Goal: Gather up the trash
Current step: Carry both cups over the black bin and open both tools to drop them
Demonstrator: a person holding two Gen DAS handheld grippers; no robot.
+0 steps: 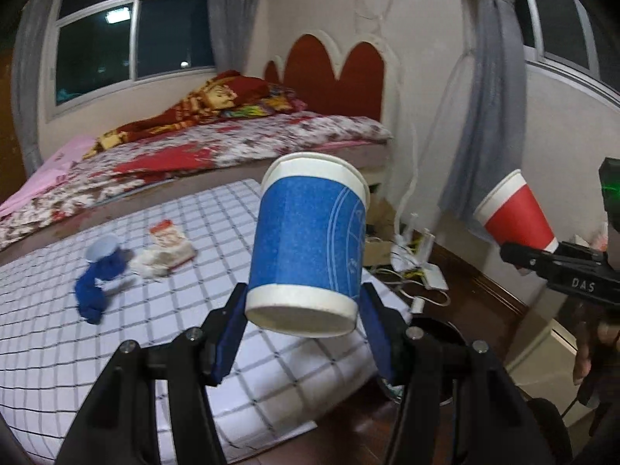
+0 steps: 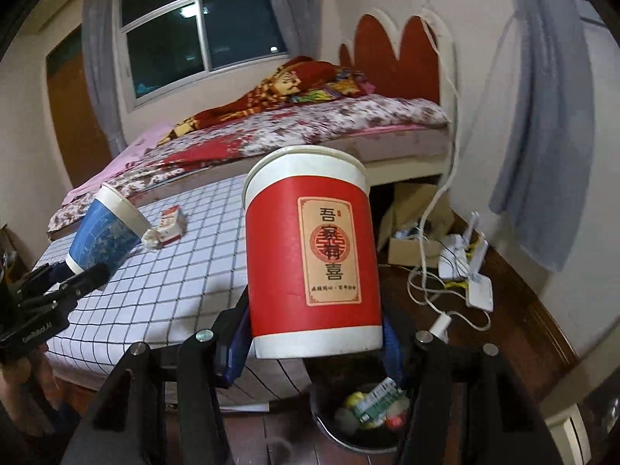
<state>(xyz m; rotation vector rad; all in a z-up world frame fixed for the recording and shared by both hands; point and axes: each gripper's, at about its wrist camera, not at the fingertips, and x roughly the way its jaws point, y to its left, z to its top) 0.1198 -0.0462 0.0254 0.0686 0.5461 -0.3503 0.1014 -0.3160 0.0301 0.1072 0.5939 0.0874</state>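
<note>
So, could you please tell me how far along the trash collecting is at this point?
Done: the bin on the floor already holds some wrappers.

In hand: the left hand-held gripper clamps a blue paper cup and the right hand-held gripper a red paper cup, the red one just above the bin.

Left: a blue crumpled item and a red-and-white packet lie on the checked mattress.

The room is lit dimly from overhead – a ceiling lamp is mirrored in the dark window panes (image 1: 116, 15). Colours are rendered warm and grainy. Straight lines are bent towards the edges, and the corners are blacked out. Motion blur is seen on the blue rag (image 1: 97, 283) left of the jaws – the floor below is left murky.
</note>
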